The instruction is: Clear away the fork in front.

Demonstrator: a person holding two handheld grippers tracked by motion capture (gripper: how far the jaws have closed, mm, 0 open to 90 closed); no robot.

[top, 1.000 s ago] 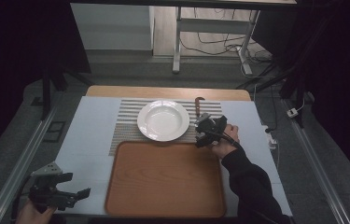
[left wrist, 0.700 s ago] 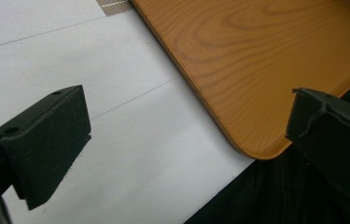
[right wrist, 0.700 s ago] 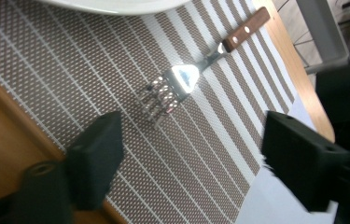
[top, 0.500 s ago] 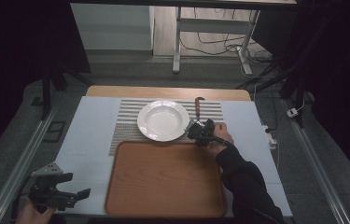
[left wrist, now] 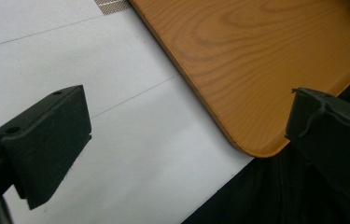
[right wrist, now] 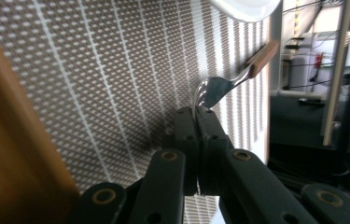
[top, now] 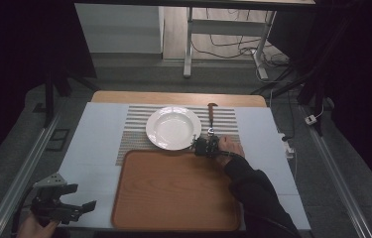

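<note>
Right gripper clenched on spoon bowl over striped placemat, beside white plate. Left gripper released, hovering beside wooden tray.

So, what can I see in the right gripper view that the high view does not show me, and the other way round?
The right gripper view alone shows the grip closely: the right tool has its jaws shut on the metal end of the wooden-handled utensil, lifted above the striped woven placemat.

The high view alone shows the layout: the left tool open at the near left corner, the whole round white plate, and the full brown wooden tray on the pale blue table cover.

Both show the placemat, the utensil, the plate's rim and the tray's edge.
</note>
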